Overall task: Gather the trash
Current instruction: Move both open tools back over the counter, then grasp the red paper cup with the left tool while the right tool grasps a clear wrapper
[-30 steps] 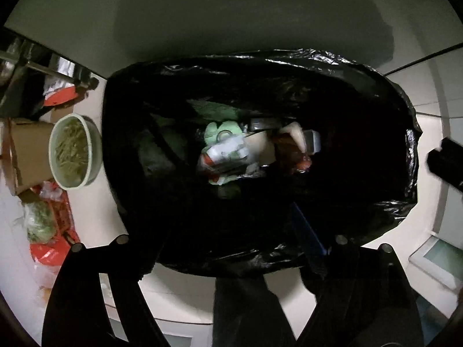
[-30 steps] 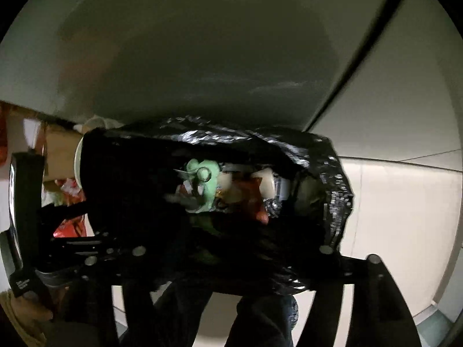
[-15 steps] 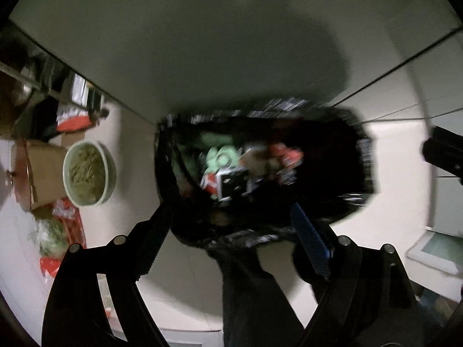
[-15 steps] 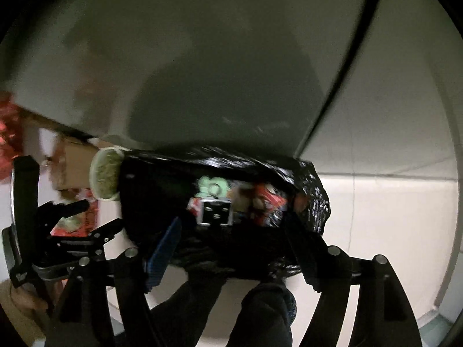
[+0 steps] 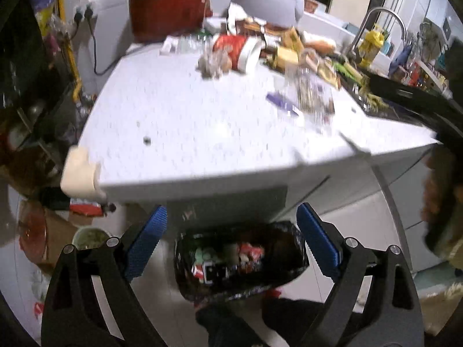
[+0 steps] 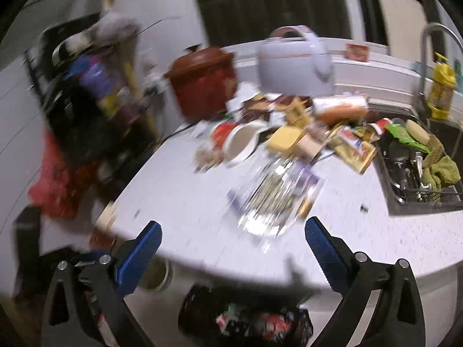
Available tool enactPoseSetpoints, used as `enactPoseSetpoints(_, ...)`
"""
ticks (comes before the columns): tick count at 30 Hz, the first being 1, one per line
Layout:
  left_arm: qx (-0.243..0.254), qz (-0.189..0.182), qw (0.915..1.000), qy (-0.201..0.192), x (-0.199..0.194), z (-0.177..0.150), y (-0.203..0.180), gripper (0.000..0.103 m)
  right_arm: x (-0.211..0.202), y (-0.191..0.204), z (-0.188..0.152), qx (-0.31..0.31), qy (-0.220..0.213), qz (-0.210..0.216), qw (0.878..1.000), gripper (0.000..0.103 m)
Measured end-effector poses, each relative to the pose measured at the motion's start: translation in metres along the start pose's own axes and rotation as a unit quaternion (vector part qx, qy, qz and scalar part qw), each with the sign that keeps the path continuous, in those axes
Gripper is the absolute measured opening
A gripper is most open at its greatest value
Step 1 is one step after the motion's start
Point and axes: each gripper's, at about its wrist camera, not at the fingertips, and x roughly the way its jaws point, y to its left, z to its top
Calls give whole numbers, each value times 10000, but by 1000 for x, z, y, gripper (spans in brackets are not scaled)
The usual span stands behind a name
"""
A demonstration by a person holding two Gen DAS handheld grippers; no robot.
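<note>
A black trash bag (image 5: 240,260) full of wrappers stands on the floor below the white counter (image 5: 202,121); it also shows in the right wrist view (image 6: 246,318). Trash lies on the counter: a clear plastic wrapper (image 6: 277,196), a red and white cup (image 6: 240,141), yellow boxes (image 6: 285,138) and a crumpled scrap (image 5: 214,63). My left gripper (image 5: 231,240) is open and empty above the bag. My right gripper (image 6: 231,248) is open and empty over the counter's front edge.
A red-brown pot (image 6: 202,78) and a white rice cooker (image 6: 295,63) stand at the back. A sink (image 6: 416,173) with utensils and a green cloth is at the right. A bowl (image 5: 89,235) sits on the floor left of the bag.
Both grippers have risen from looking down into the bag and tilted up, so the counter and its trash are now in view. Both stay open and empty.
</note>
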Motion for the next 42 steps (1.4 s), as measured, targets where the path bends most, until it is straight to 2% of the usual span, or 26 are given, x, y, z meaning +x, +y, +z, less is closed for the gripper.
enactPoseSetpoints(2, 5, -17, 10000, -53, -2, 5, 0, 89, 21, -11, 8, 331, -84, -275, 9990, 98)
enactPoseSetpoints(4, -43, -57, 9999, -73, -2, 4, 7, 89, 42, -31, 14, 920, -55, -354, 9951, 98)
enactPoseSetpoints(8, -97, -20, 9999, 33, -3, -3, 18, 89, 86, -56, 13, 1847, 162, -672, 9804, 98)
enactPoseSetpoints(12, -246, -4, 9996, 117, -5, -10, 30, 89, 104, -64, 12, 2224, 258, -852, 9709, 98)
enactPoseSetpoints(15, -374, 16, 9992, 138, -5, -12, 39, 89, 116, -57, 14, 2070, 231, -975, 9732, 97)
enactPoseSetpoints(16, -394, 33, 9991, 131, -5, -11, 40, 89, 118, -54, 15, 1990, 207, -958, 9751, 89)
enactPoseSetpoints(17, -406, 50, 9991, 124, -5, -11, 42, 89, 122, -52, 16, 1892, 198, -893, 9777, 66)
enactPoseSetpoints(19, -413, 70, 9990, 121, -5, -10, 44, 89, 127, -54, 17, 1868, 288, -746, 9791, 37)
enactPoseSetpoints(20, -426, 74, 9990, 108, -5, -9, 45, 89, 128, -59, 16, 2042, 309, -514, 9771, 28)
enactPoseSetpoints(21, -445, 69, 9989, 112, -4, -9, 46, 89, 128, -65, 14, 2302, 319, -228, 9723, 24)
enactPoseSetpoints(23, -481, 39, 9988, 131, -2, -7, 48, 89, 123, -76, 12, 2616, 299, -12, 9647, 5)
enactPoseSetpoints(24, -496, 16, 9987, 122, -1, -5, 48, 89, 118, -77, 13, 2655, 284, 50, 9637, 1)
enactPoseSetpoints(29, -364, -11, 9993, 18, 7, 12, 41, 89, 78, -80, 27, 2574, 25, 290, 9659, 0)
enactPoseSetpoints(32, -194, -59, 9997, -162, 16, 42, 32, 89, 54, -85, 39, 2682, -185, 423, 9623, 0)
enactPoseSetpoints(35, 120, 63, 9987, -500, 31, 97, 17, 89, 25, -89, 49, 2617, -413, 482, 9631, 0)
enactPoseSetpoints(38, 779, 145, 9948, -646, 57, 155, -1, 89, 6, -92, 52, 2639, -478, 610, 9614, 0)
enactPoseSetpoints(39, 971, 115, 9936, -571, 67, 169, -6, 89, 2, -92, 51, 2640, -482, 640, 9612, 0)
enactPoseSetpoints(42, 1552, -88, 9878, -18, 111, 213, -19, 89, -9, -91, 44, 2597, -470, 657, 9623, 0)
